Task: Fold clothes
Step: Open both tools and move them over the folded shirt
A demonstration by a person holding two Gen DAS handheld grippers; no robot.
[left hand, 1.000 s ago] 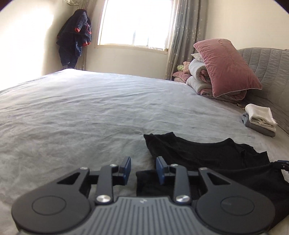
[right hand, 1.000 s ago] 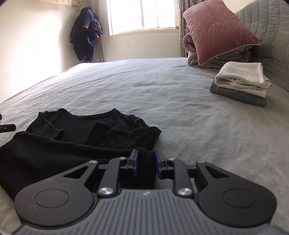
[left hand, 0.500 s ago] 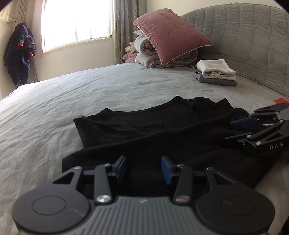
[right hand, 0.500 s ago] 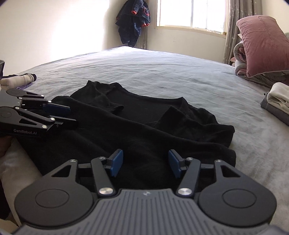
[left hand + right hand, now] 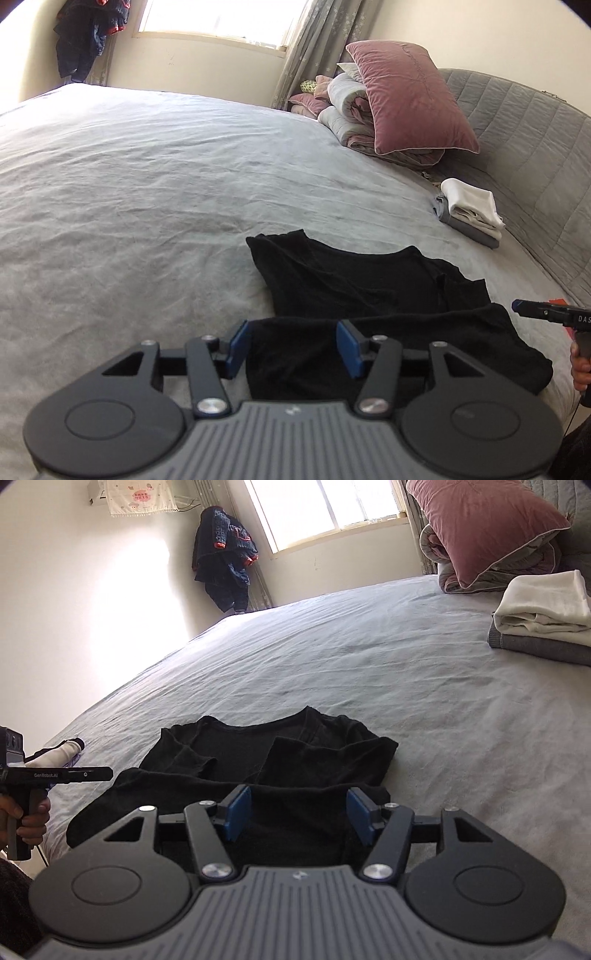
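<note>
My left gripper (image 5: pixel 293 345) stands with its blue-padded jaws wide apart over the near left corner of the black knit top (image 5: pixel 369 295); nothing is pinched between them. My right gripper (image 5: pixel 297 818) is likewise spread open above the near edge of the same garment (image 5: pixel 266 764), close over the cloth, though I cannot tell whether the pads touch it. The top lies on the near part of the grey bed (image 5: pixel 147 184), its near hem folded up over the body, its sleeves folded in towards the neckline at the far side.

Farther right, by the grey quilted headboard (image 5: pixel 517 147), sits a small stack of folded cream and grey clothes (image 5: pixel 469 212), well apart from the top. Beyond it a dusty-pink velvet pillow (image 5: pixel 410 99) leans on rolled bedding. A dark blue jacket (image 5: pixel 223 557) hangs in the far corner beside the bright window (image 5: pixel 328 506).

Nothing lies between either gripper and the garment.

The left view catches my right gripper's tip at its right edge, with fingers on the handle. Only the right view shows my left hand (image 5: pixel 27 814) around the handle, a white roll (image 5: pixel 59 753) on the bed's left edge, and a cloth-covered unit (image 5: pixel 136 494) high on the wall.
</note>
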